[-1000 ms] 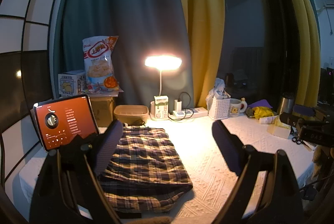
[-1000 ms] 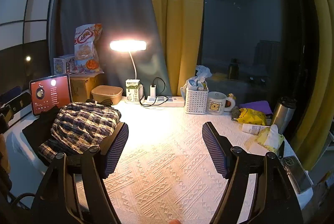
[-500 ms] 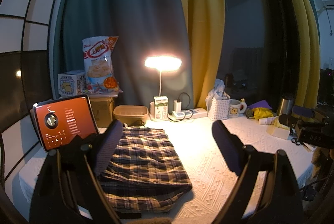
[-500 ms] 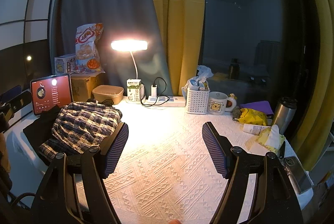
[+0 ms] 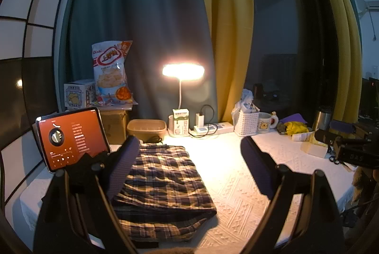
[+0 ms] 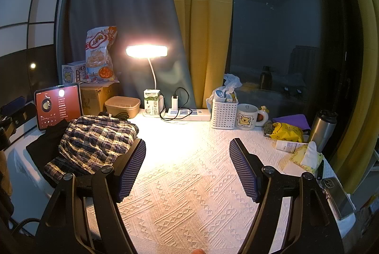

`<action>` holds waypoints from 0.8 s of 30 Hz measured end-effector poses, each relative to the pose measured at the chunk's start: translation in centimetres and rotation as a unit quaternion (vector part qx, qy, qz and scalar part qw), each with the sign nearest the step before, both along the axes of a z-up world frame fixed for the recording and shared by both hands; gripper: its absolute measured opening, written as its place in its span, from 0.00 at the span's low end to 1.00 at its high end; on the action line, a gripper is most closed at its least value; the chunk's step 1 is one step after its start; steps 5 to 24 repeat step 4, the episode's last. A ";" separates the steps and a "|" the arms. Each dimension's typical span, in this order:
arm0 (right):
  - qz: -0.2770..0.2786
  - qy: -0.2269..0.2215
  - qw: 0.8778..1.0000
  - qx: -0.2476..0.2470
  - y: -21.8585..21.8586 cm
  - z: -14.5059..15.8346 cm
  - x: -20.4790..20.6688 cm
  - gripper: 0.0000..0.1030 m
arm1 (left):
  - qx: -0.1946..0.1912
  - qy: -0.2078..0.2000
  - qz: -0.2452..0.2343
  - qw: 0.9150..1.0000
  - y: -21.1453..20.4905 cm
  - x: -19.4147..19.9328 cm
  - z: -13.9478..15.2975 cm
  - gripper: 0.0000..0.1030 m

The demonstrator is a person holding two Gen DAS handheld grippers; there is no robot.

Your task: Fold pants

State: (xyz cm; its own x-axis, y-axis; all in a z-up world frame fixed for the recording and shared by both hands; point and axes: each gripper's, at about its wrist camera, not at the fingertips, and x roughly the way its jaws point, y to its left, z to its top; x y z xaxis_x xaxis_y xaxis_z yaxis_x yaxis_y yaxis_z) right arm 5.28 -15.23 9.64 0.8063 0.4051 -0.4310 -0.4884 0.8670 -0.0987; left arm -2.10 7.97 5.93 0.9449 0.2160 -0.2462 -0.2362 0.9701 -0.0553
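The mug (image 6: 247,116) reads "LOVE U"; a white basket (image 6: 224,115) holds crumpled wrappers. Folded plaid pants (image 5: 163,173) lie on the tabletop (image 6: 189,183). Left gripper (image 5: 189,167) and right gripper (image 6: 187,168) gape empty.

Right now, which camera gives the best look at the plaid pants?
The left wrist view: the plaid pants lie folded straight ahead, lamplit, partly behind one finger. The right wrist view shows them off to the left, smaller, bunched, their near edge hidden by a finger.

Both grippers: black angular arms w/ round silver pivot screws behind the fingers (image 6: 132,168). Fingers' inner faces carry ribbed blue-purple pads (image 5: 123,167), same on L & R units.
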 end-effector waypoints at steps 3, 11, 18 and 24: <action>0.000 0.000 1.000 0.000 0.0 0.0 0.0 0.74 | 0.000 0.000 -0.001 1.000 -0.1 0.0 0.0 0.86; 0.000 0.000 1.000 0.000 0.0 0.0 0.0 0.74 | 0.000 -0.001 -0.001 1.000 -0.2 0.0 0.1 0.86; 0.000 0.000 1.000 0.000 0.0 0.0 0.0 0.74 | 0.000 -0.001 -0.001 1.000 -0.2 0.0 0.1 0.86; 0.000 0.000 1.000 0.000 0.0 0.0 0.0 0.74 | 0.000 -0.001 -0.001 1.000 -0.2 0.0 0.1 0.86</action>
